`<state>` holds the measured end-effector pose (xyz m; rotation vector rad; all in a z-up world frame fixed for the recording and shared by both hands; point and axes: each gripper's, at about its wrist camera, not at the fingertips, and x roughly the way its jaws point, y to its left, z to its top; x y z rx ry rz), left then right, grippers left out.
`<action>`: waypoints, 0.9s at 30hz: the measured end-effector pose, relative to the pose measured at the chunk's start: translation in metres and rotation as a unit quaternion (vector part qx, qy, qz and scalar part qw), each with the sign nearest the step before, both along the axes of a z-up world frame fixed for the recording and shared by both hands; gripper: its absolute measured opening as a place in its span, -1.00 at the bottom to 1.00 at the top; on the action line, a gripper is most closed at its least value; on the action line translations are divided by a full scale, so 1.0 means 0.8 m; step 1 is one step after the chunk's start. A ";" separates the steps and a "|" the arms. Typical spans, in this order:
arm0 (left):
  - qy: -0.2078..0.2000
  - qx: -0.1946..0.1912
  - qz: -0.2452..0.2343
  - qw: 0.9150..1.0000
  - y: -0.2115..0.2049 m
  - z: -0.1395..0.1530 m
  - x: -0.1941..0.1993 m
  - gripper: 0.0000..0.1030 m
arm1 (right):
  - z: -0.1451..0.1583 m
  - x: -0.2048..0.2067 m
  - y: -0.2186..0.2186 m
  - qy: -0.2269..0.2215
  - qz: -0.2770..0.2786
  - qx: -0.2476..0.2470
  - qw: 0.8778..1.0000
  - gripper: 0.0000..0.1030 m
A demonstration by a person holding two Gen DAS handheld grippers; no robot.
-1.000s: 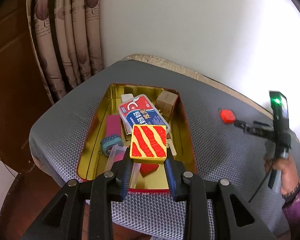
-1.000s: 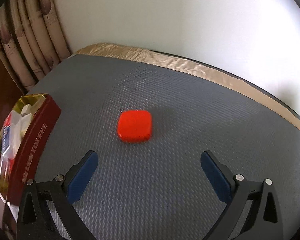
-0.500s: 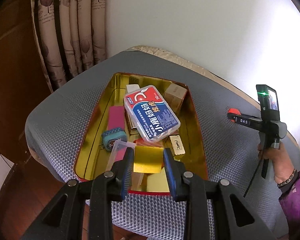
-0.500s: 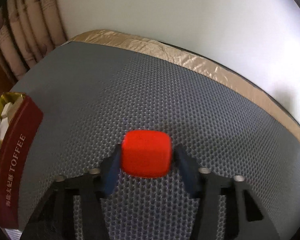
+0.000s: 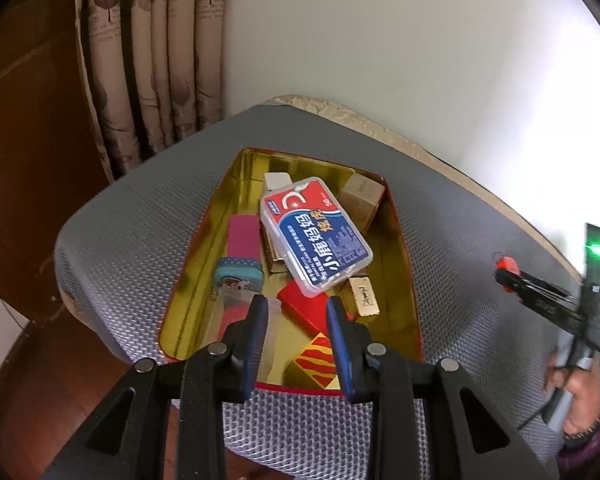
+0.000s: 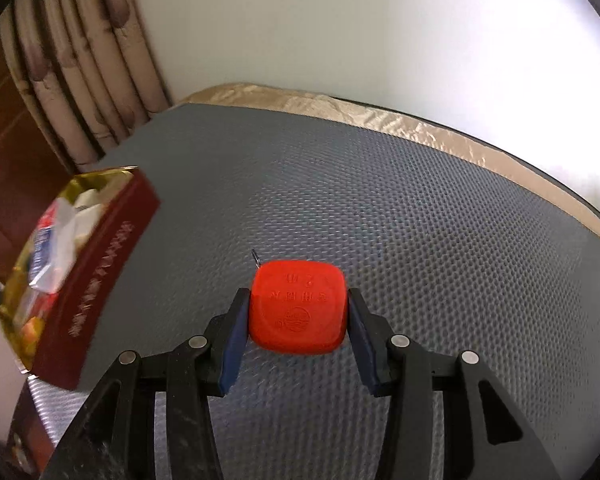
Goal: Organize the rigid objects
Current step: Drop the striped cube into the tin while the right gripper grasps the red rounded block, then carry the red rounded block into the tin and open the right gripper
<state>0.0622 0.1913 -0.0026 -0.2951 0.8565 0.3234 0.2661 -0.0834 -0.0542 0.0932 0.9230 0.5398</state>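
Note:
A red tin with a gold inside stands on the grey mat and holds several small boxes, with a clear case with a blue and red label on top. My left gripper hangs over the tin's near end, jaws apart and empty. The red and yellow striped box lies in the tin just below the jaws. My right gripper is shut on a small red rounded case just above the mat. It also shows in the left wrist view. The tin is to its left.
The grey mesh mat covers a table with a beige cloth edge at the back by a white wall. Patterned curtains hang at the back left. The table's near edge drops to a wooden floor.
My left gripper has opened and let the striped box fall into the tin. My right gripper has closed on the red case and lifted it slightly.

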 end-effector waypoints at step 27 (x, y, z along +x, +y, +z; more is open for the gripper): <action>0.035 0.031 0.048 0.998 0.042 -0.009 -0.052 -0.31 | 0.060 -0.110 0.229 0.004 0.160 0.035 0.986 -0.16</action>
